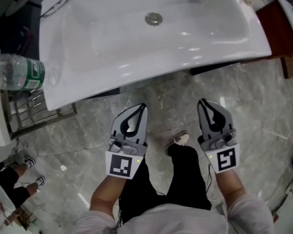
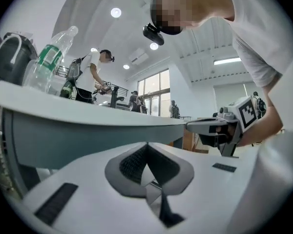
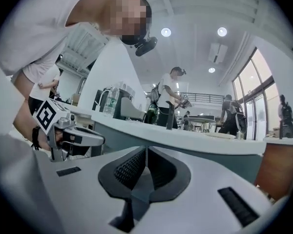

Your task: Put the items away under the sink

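Observation:
A clear plastic water bottle (image 1: pixel 17 72) with a green label lies at the left end of the white sink (image 1: pixel 112 72); it also shows at the upper left in the left gripper view, bottle (image 2: pixel 49 62), and small in the right gripper view, bottle (image 3: pixel 110 101). My left gripper (image 1: pixel 142 106) is held low in front of the sink's front edge, jaws shut with nothing between them. My right gripper (image 1: pixel 203 103) hangs beside it to the right, also shut and empty. Each gripper shows in the other's view: right gripper (image 2: pixel 190 126), left gripper (image 3: pixel 101 140).
A metal wire rack (image 1: pixel 31 111) stands under the sink's left end. The floor is grey marble tile (image 1: pixel 263 111). My legs and a shoe (image 1: pixel 179 139) are between the grippers. Another person's feet (image 1: pixel 29 162) are at the left. A dark red cabinet (image 1: pixel 278 33) is at the right.

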A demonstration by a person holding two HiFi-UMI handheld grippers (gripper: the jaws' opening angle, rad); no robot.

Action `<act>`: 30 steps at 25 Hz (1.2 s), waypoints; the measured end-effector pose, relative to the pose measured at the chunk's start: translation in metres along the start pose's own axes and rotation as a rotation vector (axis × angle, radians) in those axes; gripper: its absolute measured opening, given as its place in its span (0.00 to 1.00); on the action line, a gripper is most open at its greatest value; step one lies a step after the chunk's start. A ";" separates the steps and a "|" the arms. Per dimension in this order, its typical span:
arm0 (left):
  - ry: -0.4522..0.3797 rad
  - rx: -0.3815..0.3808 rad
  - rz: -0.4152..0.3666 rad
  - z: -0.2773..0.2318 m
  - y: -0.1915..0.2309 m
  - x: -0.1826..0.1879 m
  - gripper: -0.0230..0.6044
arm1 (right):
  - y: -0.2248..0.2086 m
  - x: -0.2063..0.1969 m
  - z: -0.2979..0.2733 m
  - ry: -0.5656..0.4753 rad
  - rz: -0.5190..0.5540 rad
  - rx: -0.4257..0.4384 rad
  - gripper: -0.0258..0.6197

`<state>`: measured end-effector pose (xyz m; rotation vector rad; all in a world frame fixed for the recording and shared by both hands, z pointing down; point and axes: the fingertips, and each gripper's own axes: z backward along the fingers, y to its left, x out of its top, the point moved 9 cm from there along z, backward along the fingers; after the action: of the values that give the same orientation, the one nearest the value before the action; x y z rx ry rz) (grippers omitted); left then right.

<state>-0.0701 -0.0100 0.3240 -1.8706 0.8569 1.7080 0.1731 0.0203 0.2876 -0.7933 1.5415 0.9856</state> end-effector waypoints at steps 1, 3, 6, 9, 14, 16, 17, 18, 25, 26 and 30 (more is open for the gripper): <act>0.006 0.012 0.013 0.006 0.001 0.015 0.04 | 0.000 0.017 0.003 0.004 -0.007 -0.003 0.10; 0.004 0.041 0.037 0.017 0.004 0.047 0.04 | -0.001 0.052 0.009 0.008 -0.023 -0.003 0.10; -0.006 0.059 0.051 0.028 0.001 0.099 0.04 | -0.001 0.107 0.013 0.004 -0.051 0.007 0.10; -0.004 0.045 0.082 0.041 -0.006 0.154 0.04 | 0.005 0.167 0.017 0.002 -0.086 0.018 0.10; -0.013 0.046 0.129 0.066 -0.011 0.240 0.04 | 0.017 0.254 0.013 -0.017 -0.089 0.070 0.10; -0.038 0.045 0.127 0.074 -0.011 0.271 0.04 | 0.021 0.274 0.009 -0.011 -0.107 0.097 0.10; -0.053 0.047 0.119 0.079 -0.011 0.284 0.04 | 0.023 0.284 0.007 -0.018 -0.132 0.105 0.10; -0.064 0.048 0.113 0.083 -0.010 0.296 0.04 | 0.026 0.294 0.007 -0.027 -0.153 0.107 0.10; -0.113 0.040 0.074 0.093 -0.016 0.344 0.04 | 0.027 0.345 0.011 -0.078 -0.127 0.139 0.10; -0.124 0.046 0.073 0.094 -0.019 0.347 0.04 | 0.026 0.350 0.013 -0.091 -0.117 0.136 0.10; -0.163 0.046 0.046 0.095 -0.029 0.359 0.04 | 0.017 0.363 0.024 -0.125 -0.084 0.124 0.10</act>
<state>-0.1040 0.0283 -0.0449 -1.6671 0.8716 1.8240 0.1005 0.0550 -0.0673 -0.6903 1.4359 0.8536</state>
